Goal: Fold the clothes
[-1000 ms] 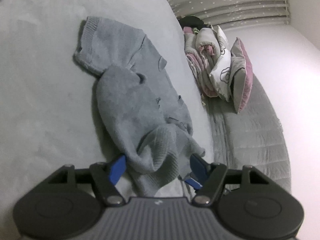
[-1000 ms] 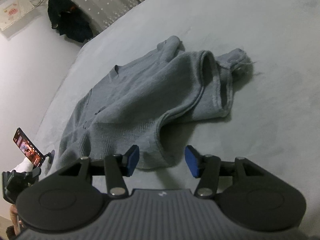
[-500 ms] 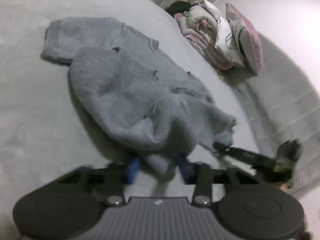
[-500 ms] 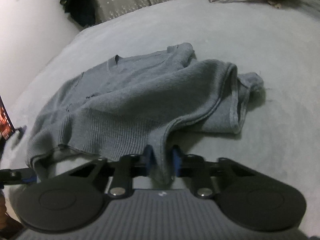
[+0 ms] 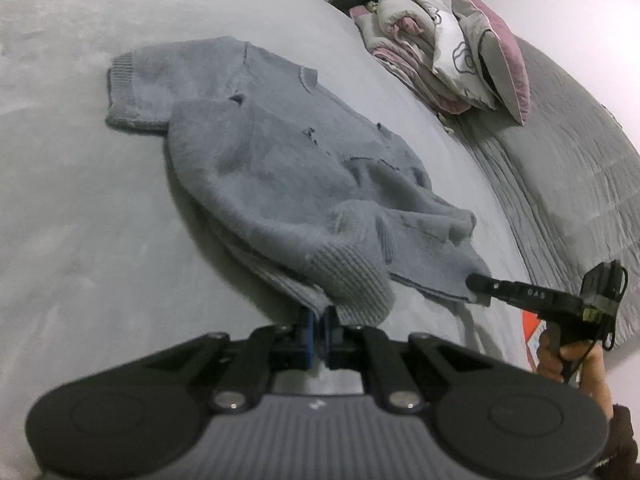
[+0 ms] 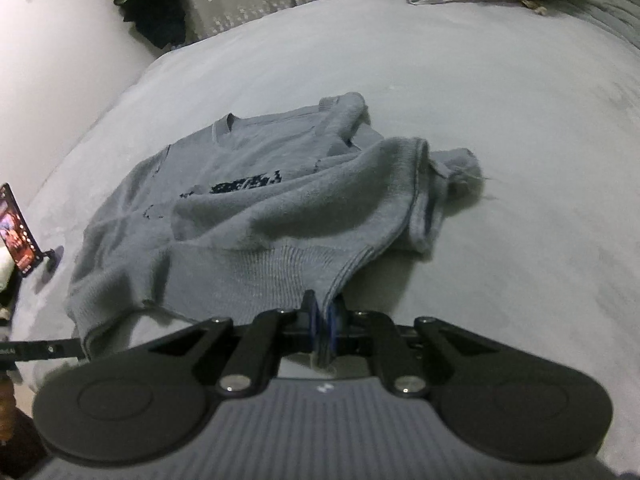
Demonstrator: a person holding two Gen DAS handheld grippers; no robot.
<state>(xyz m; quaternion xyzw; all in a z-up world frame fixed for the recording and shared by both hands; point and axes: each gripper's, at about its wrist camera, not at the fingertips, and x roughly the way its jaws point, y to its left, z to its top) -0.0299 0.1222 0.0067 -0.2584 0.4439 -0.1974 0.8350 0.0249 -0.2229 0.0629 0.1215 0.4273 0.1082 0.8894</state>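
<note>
left tongs (image 5: pixel 319 334) pinching grey sweater (image 5: pixel 280 184) hem

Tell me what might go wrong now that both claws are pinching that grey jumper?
The left claw and right claw each hold only a thin edge of the grey knitted jumper's ribbed hem, so it might slip free. One sleeve lies bunched under the body, so lifting may drag it into a crooked fold.

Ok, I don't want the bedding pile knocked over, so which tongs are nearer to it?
Right, probably. The right tongs grip the hem of the sweater on the side toward the bedding pile; the left tongs grip the hem farther from it.
</note>
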